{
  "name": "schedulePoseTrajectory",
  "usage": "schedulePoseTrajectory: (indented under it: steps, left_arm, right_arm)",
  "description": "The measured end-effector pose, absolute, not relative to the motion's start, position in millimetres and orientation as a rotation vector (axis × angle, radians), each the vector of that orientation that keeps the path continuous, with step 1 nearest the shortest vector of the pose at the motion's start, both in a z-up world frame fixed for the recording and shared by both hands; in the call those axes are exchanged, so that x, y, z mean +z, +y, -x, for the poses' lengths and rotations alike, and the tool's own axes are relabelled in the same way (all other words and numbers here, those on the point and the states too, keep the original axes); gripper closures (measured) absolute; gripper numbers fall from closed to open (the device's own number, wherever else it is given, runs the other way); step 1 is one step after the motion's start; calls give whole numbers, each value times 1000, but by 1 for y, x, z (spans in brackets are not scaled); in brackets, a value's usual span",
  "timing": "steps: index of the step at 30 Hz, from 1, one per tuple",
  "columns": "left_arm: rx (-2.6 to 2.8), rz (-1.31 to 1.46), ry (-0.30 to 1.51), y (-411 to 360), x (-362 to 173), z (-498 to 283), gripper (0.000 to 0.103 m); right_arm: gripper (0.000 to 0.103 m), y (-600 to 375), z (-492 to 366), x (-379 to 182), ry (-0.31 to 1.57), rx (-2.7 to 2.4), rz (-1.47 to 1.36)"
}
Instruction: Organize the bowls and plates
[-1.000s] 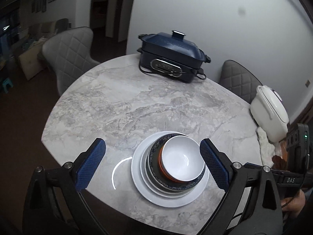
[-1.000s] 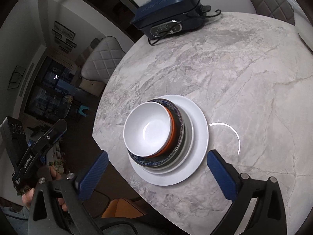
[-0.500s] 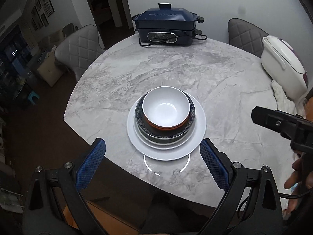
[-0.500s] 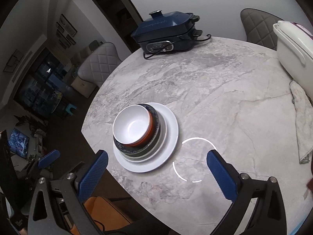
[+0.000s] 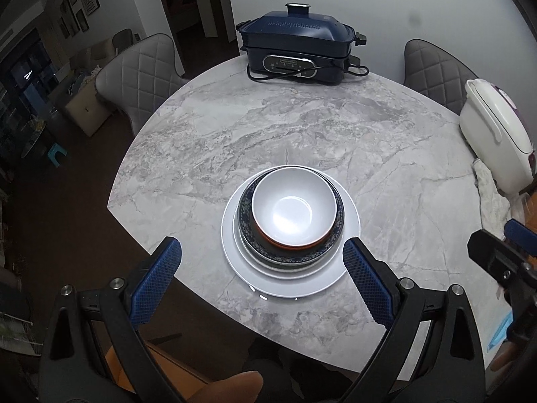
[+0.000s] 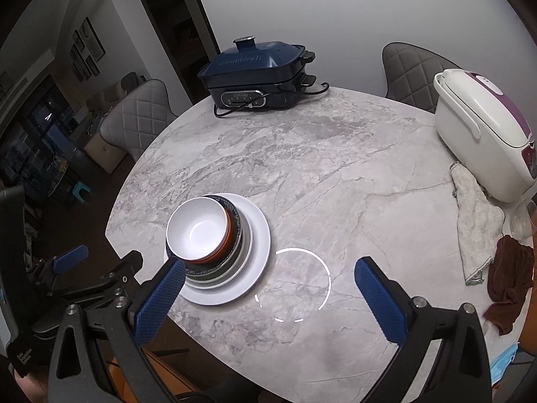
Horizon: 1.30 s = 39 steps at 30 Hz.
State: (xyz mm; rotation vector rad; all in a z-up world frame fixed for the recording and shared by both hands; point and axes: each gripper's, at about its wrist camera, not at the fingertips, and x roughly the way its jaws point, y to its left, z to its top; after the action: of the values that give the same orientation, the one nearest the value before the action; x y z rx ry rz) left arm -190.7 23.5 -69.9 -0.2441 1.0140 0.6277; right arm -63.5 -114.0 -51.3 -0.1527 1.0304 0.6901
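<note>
Both grippers hang above the near edge of the round marble table [image 5: 302, 127] with nothing between their fingers. The left gripper [image 5: 261, 282] has its blue-padded fingers spread wide, framing the stack from the near side; the right gripper [image 6: 268, 299] is equally wide, its left pad overlapping the stack's near rim in its own view, though contact cannot be confirmed.

The stack sits close to the table's near-left edge. A large white plate [image 5: 332, 277] is at the bottom, what looks like a smaller pale plate lies on it, then a dark blue patterned dish [image 5: 303, 252], and on top an orange-sided bowl [image 5: 294, 213] with a white inside. Widest piece lowest and deepest piece highest keeps the pile steady and nested, so the tidying looks largely done, judging by how they lie.

At the far side stands a navy electric cooker [image 5: 297, 48] with its cord trailing. A white rice cooker [image 6: 483, 134] stands at the right, with a pale cloth [image 6: 476, 221] and a brown cloth [image 6: 510, 275] beside it, well apart from the stack.
</note>
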Motion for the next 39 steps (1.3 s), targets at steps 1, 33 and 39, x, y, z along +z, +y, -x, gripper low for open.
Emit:
schedulePoseTrajectory:
  steps: [1,33,39]
  left_arm:
    - [627,248,1013,27,-68,191,6]
    - [622,292,1011,70,-62,181,6]
    - [628,300,1010,70,-65,186,6]
  right_arm:
    - [0,-111,64,-53,1034,687,148]
    - [0,-71,65,-64,1069,634,199]
    - [0,-70,65,-64,1070,629,201]
